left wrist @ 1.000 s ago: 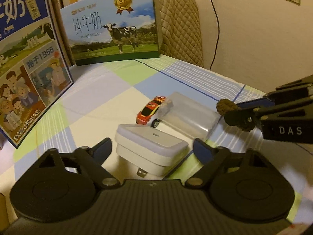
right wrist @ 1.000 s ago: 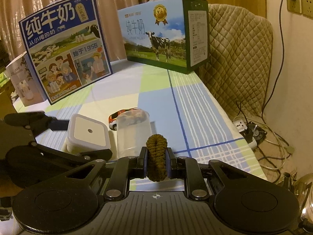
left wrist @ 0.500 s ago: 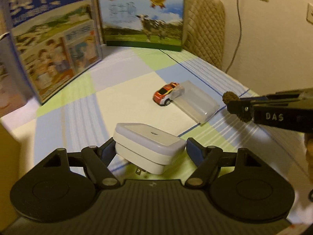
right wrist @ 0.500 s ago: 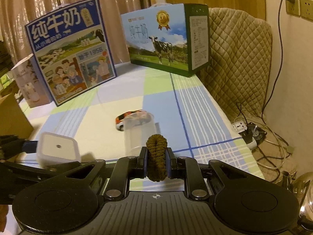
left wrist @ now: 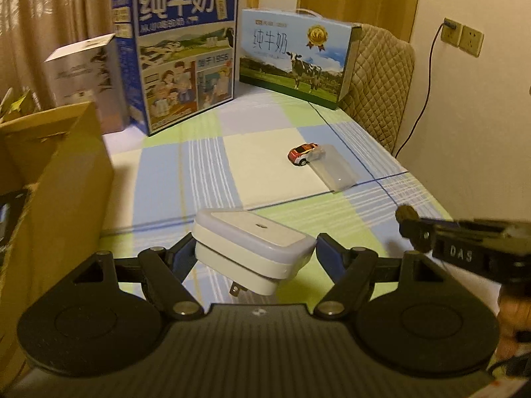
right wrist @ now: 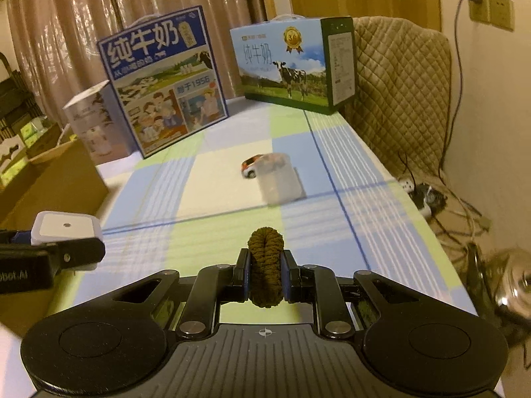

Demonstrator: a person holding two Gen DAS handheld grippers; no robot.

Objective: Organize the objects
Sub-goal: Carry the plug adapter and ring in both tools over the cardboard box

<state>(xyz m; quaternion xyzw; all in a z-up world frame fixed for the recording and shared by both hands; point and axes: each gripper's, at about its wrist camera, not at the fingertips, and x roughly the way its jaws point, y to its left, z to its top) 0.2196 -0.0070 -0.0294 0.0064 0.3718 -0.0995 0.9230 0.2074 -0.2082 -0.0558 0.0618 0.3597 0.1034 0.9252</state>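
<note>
Checked tablecloth, "1956" milk box, "DAS" right gripper

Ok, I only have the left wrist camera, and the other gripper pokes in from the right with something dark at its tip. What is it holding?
Observer: The right gripper is shut on a brown knitted fabric loop, which stands upright between its fingers.
Operator: And what's down past the right side, where my view cuts off?
Observer: Beyond the right edge of the checked-cloth table, a white power strip lies on the floor among tangled dark cables.
</note>
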